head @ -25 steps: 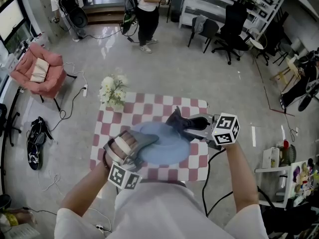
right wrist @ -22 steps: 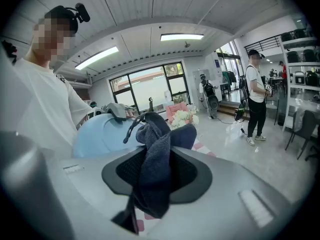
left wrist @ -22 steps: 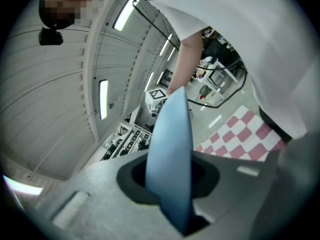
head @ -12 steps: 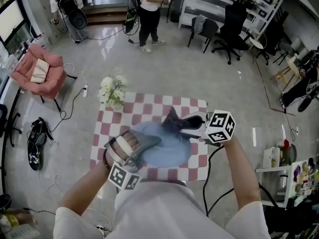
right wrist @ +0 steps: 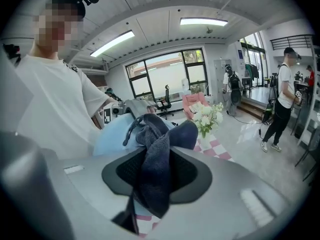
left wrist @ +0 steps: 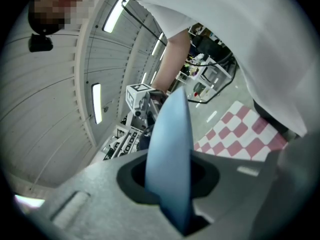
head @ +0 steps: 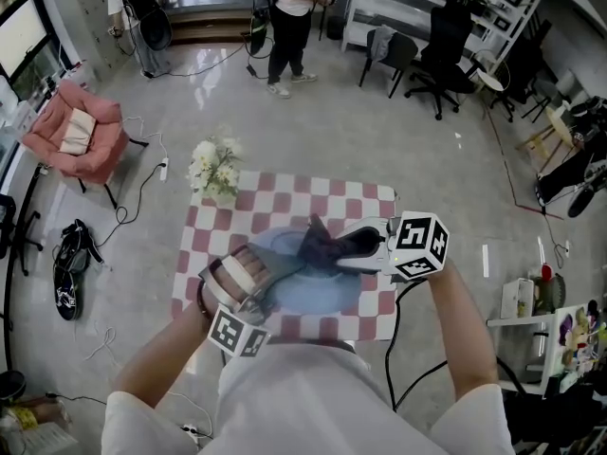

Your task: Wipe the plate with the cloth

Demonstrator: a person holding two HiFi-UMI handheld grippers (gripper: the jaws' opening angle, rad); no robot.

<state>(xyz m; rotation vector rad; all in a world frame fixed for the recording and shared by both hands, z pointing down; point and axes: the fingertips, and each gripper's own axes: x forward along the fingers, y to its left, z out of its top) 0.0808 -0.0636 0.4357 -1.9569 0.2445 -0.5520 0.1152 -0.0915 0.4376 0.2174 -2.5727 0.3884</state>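
Well off to the left of both sets of fingers, on the floor: a pink armchair (head: 74,129). Nearer, beyond the left fingers, at the far-left corner of the checked tablecloth (head: 285,200): a bunch of white flowers (head: 214,171).

Next, the left gripper (head: 278,270), fingers pinched on the near-left rim of the pale blue plate (head: 305,295), over the tablecloth. In the left gripper view, plate (left wrist: 172,144) seen edge-on, clamped between the two fingers and running straight away from them. Past its far rim, the marker cube (left wrist: 138,95) of the other tool. Right of the fingers, red-and-white checks (left wrist: 240,134).

Then the right gripper (head: 349,247), fingers closed on a dark cloth (head: 321,243). Bunched end sticking out leftward past the fingertips, over the far part of the plate. In the right gripper view, cloth (right wrist: 152,169) wedged between the fingers, drooping at the near end, heaped up beyond the tips. Plate (right wrist: 112,134) just beyond and left of that heap, seemingly touching it. Flowers (right wrist: 206,115) right of the fingertips, farther off.

Far beyond the right fingers: a standing person (head: 289,12) and black office chairs (head: 436,36).
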